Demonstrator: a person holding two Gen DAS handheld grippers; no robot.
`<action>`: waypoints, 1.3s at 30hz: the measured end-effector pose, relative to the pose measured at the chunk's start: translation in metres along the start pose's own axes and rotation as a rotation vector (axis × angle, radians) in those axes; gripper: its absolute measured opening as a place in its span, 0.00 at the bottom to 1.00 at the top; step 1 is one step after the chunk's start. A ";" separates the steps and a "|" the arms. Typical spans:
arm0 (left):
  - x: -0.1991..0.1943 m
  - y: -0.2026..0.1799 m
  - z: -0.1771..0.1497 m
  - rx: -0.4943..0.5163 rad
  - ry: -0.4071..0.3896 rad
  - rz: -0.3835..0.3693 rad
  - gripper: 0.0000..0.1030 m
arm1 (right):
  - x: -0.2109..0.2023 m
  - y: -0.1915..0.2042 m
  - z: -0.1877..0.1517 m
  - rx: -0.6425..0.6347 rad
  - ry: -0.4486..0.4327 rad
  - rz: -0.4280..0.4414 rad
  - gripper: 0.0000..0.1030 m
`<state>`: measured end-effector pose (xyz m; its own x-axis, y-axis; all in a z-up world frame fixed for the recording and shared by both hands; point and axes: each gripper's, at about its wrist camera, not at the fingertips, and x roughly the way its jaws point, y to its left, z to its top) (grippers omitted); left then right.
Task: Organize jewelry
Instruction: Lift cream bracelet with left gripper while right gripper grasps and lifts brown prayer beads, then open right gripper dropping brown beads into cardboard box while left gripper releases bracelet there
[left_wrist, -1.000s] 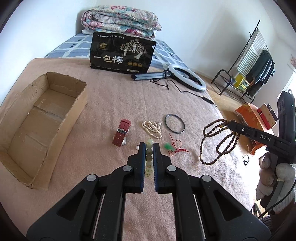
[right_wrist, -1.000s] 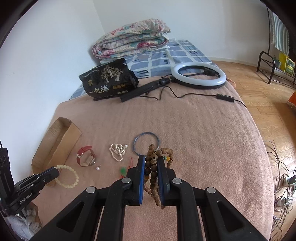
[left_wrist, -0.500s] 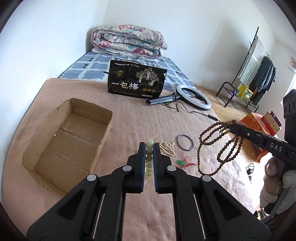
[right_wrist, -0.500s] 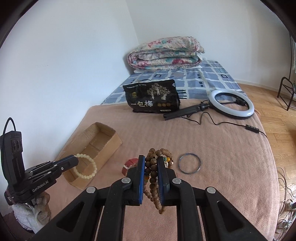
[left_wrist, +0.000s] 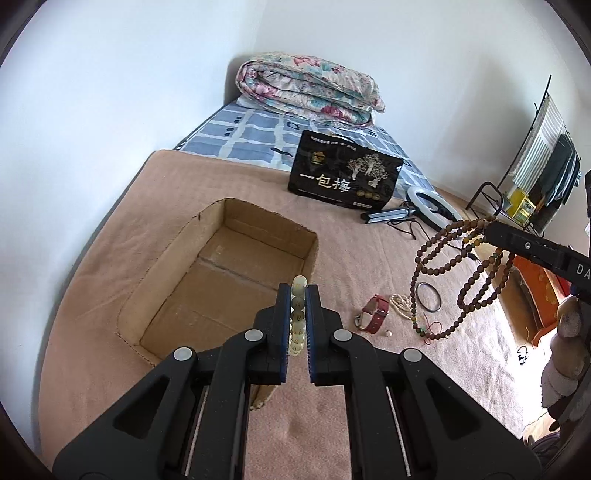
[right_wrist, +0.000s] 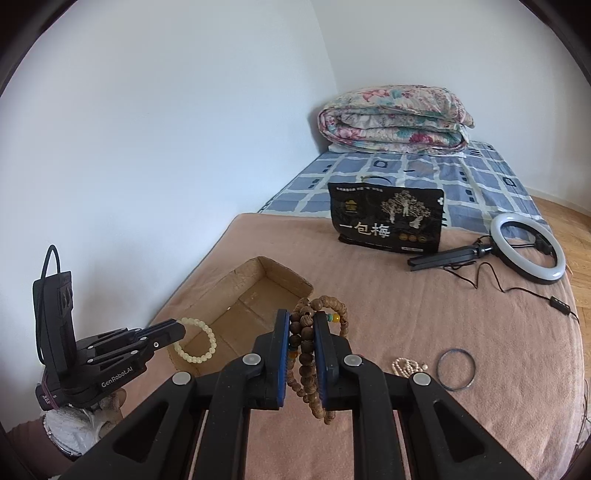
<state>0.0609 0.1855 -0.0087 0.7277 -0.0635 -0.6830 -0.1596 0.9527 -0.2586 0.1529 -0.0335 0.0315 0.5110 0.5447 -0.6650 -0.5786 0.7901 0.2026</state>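
Left gripper (left_wrist: 298, 295) pinches round pale-bead bracelet (right_wrist: 195, 341) above cardboard box (left_wrist: 177, 266).

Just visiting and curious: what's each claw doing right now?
Left gripper shut on pale bead bracelet, over cardboard box. Right gripper shut on brown bead necklace. Nothing blocking the box.

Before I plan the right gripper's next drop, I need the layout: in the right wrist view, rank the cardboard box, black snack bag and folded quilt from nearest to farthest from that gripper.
1. Cardboard box: just ahead of the right gripper, slightly left.
2. Black snack bag: farther up the bed, ahead and right.
3. Folded quilt: farthest, at the wall.
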 end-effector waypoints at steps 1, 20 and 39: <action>0.000 0.006 0.000 -0.005 0.000 0.008 0.05 | 0.005 0.005 0.002 -0.008 0.002 0.008 0.10; 0.026 0.072 -0.010 -0.093 0.056 0.072 0.05 | 0.090 0.079 0.034 -0.077 0.050 0.099 0.10; 0.055 0.085 -0.024 -0.115 0.148 0.110 0.05 | 0.166 0.079 0.004 -0.077 0.197 0.053 0.11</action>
<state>0.0711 0.2562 -0.0848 0.5970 -0.0124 -0.8022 -0.3140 0.9165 -0.2479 0.1947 0.1203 -0.0605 0.3487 0.5137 -0.7839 -0.6523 0.7336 0.1905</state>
